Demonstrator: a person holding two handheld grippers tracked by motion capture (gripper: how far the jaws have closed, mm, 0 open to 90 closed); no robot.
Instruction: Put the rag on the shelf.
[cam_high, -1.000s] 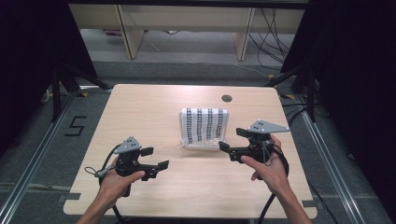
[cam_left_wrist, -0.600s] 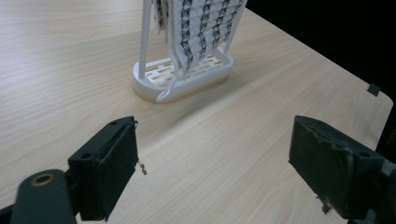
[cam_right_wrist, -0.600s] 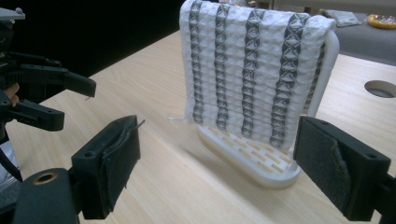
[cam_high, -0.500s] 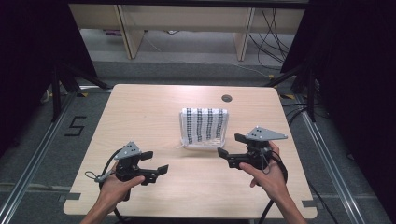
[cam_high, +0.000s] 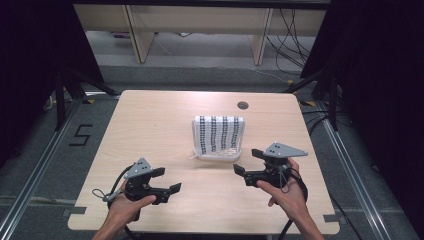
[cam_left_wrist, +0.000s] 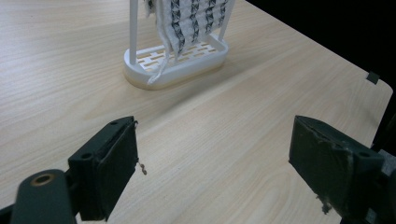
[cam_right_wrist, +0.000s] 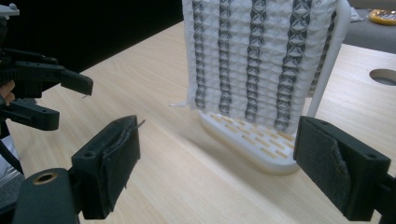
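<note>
Your left claw is spread wide over the bare table, empty. Ahead of it and to its right stands the striped cloth on its white rack. Your right claw, jaws spread and empty, sits just beside the rack's near right corner.

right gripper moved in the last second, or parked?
Yes. In the high view the right gripper has dropped back toward the person's edge of the table, away from the towel rack, and sits slightly lower in frame. Its jaws are open.
</note>
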